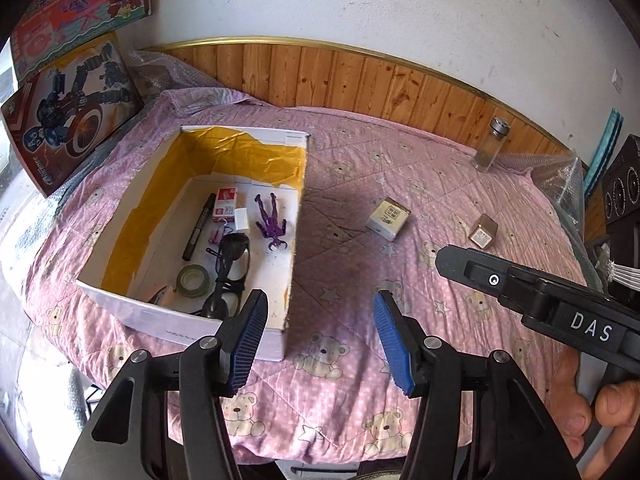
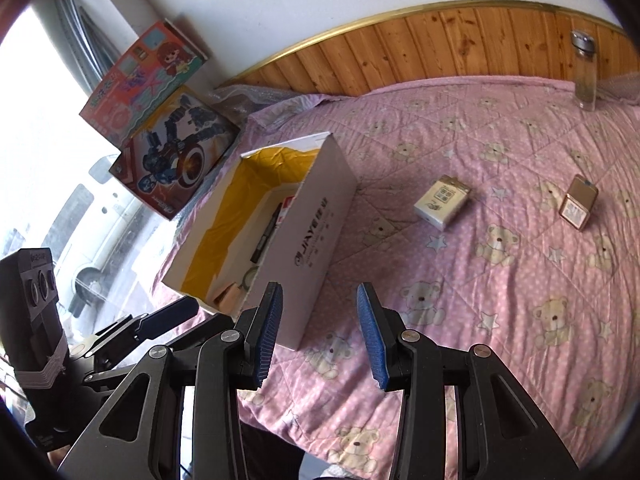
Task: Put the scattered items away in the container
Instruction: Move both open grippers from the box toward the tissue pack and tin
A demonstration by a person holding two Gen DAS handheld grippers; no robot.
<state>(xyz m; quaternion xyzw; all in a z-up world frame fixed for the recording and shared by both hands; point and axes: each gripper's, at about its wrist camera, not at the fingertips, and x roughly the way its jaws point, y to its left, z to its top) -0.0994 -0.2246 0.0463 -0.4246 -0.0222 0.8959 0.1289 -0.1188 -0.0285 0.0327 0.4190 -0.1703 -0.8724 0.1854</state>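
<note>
Hanging above the near edge of the pink bed [image 1: 344, 208], the left claw [image 1: 320, 340] and right claw [image 2: 320, 336] both have their blue pads apart, holding nothing. The white box [image 1: 276, 136] sits at the left. The white packet [image 1: 388, 218] and small gold packet [image 1: 484, 232] lie apart on open quilt.

Daylight from the overexposed window [image 2: 60, 160] at left; soft shadows on the bedspread [image 2: 500, 280]; fisheye-curved, vignetted corners.
</note>
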